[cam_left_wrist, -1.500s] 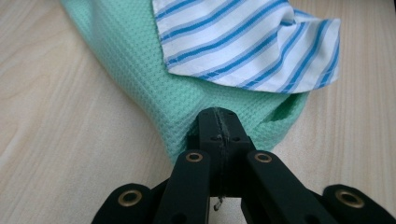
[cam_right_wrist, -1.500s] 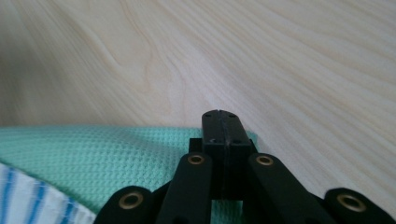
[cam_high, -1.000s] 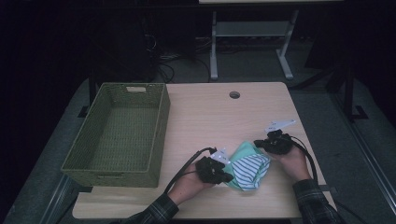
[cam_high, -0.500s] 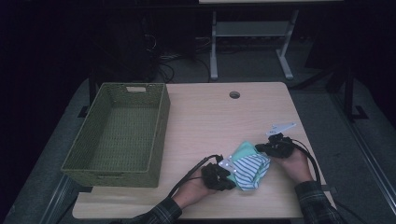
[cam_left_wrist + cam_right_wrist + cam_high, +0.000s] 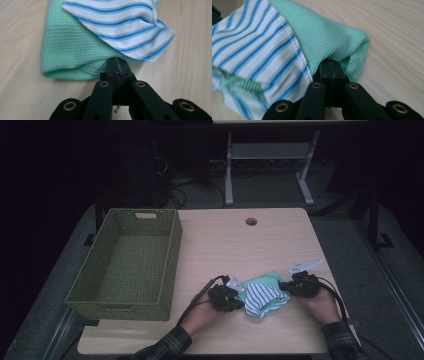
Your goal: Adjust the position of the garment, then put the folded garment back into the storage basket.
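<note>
A folded green mesh cloth with a blue-and-white striped panel lies on the wooden table near its front edge. My left gripper is shut on the cloth's left edge. In the left gripper view its jaws pinch the green cloth below the striped panel. My right gripper is shut on the cloth's right edge. The right gripper view shows the jaws closed on the green fold, with the striped panel to their left.
An empty green woven basket stands on the left part of the table. A round cable hole is at the table's back. A grey three-cornered plate sits on the right gripper. Desk legs and cables stand on the dark floor behind.
Both grippers and the cloth have moved toward the table's front edge. The cloth is now more bunched between them.
</note>
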`<control>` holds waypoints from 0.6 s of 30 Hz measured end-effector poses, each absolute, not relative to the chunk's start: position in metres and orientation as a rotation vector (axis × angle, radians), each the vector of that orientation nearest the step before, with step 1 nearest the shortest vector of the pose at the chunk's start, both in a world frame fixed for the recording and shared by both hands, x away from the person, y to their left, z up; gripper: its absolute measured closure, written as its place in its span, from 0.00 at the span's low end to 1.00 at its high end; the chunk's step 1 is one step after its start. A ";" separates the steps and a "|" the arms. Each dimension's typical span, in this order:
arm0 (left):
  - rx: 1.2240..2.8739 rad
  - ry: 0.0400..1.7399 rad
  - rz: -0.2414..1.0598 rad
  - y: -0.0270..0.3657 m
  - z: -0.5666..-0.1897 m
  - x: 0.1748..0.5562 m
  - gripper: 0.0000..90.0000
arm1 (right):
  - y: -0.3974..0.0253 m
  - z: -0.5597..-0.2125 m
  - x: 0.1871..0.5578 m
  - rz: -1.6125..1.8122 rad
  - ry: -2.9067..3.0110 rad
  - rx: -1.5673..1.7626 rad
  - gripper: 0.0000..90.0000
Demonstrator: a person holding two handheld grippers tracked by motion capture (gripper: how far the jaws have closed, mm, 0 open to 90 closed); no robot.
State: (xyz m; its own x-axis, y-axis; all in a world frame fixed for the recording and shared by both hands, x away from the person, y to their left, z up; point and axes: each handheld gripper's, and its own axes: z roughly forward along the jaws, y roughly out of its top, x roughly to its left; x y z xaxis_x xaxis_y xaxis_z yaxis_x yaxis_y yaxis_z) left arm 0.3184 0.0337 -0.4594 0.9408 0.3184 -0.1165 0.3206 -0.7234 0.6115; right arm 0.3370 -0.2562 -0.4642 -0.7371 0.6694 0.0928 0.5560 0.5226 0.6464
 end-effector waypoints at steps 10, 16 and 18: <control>2.419 0.507 0.057 0.039 -0.459 0.339 1.00 | -0.257 -0.466 0.318 1.043 2.639 1.038 1.00; 2.401 0.563 0.071 0.048 -0.458 0.357 1.00 | -0.246 -0.465 0.307 1.057 2.678 0.986 1.00; 2.389 0.579 0.067 0.049 -0.458 0.360 1.00 | -0.242 -0.466 0.304 1.067 2.690 0.970 1.00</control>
State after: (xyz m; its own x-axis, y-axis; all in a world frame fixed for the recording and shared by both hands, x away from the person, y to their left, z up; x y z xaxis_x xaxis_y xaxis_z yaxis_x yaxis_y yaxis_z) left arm 0.3601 0.0489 -0.4584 0.9002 0.4236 -0.1011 0.3890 -0.6778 0.6240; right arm 0.3041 -0.2417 -0.4655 -0.7945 0.5902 0.1427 0.5276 0.5547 0.6434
